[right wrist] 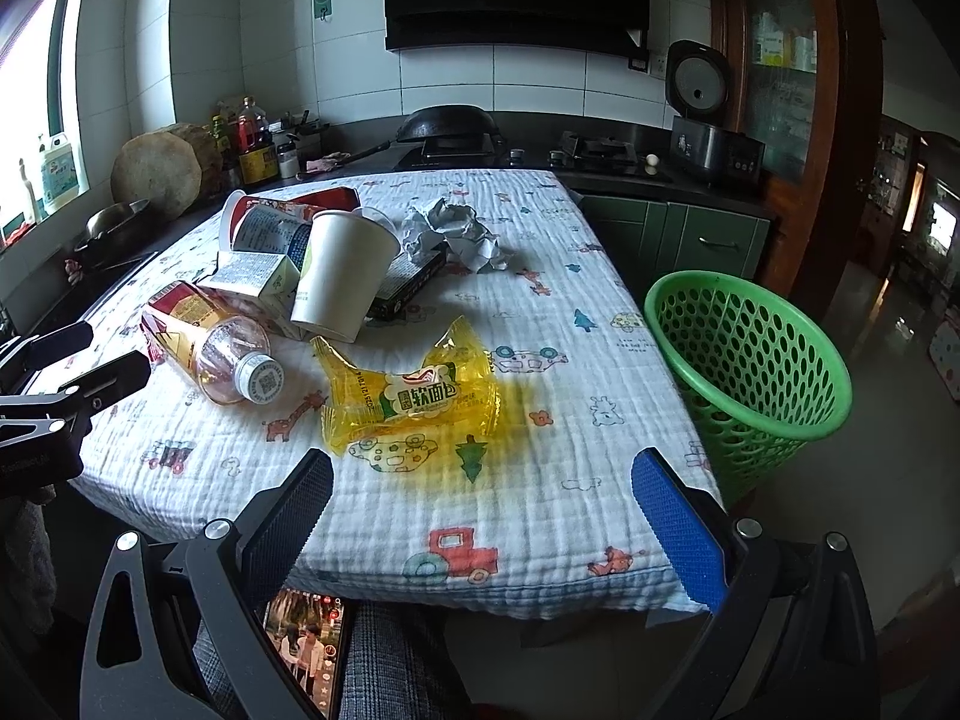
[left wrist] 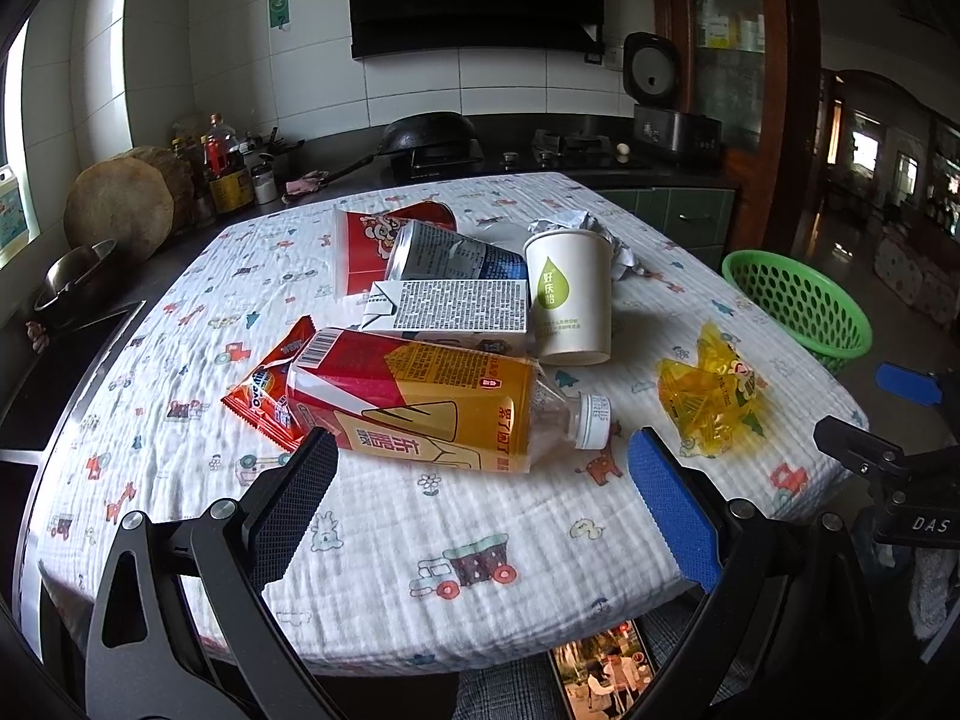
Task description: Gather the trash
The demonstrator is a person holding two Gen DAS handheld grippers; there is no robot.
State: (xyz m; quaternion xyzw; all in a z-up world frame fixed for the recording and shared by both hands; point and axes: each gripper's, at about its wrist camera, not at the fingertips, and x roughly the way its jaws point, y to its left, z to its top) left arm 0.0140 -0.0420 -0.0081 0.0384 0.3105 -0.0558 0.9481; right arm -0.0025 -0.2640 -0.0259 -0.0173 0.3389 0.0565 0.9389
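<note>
Your right gripper [right wrist: 482,489] fingers gape wide (left too); the yellow wrapper [right wrist: 414,396] lies just above them, centre frame

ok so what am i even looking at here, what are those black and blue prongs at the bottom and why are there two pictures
Those prongs are the two fingers of a hand-held claw. A person holds one in each hand, and each carries a wide-angle camera looking forward along its fingers. So one picture comes from the left claw and the other from the right claw. Both are open and hold nothing.

Both look at the same table, covered with a printed cloth and strewn with trash: a plastic bottle lying on its side, a white paper cup standing upright, a small carton, a can, a red snack packet, crumpled paper and a yellow wrapper. A green basket stands beside the table, seemingly for the trash. Behind is a kitchen counter with a wok.
</note>
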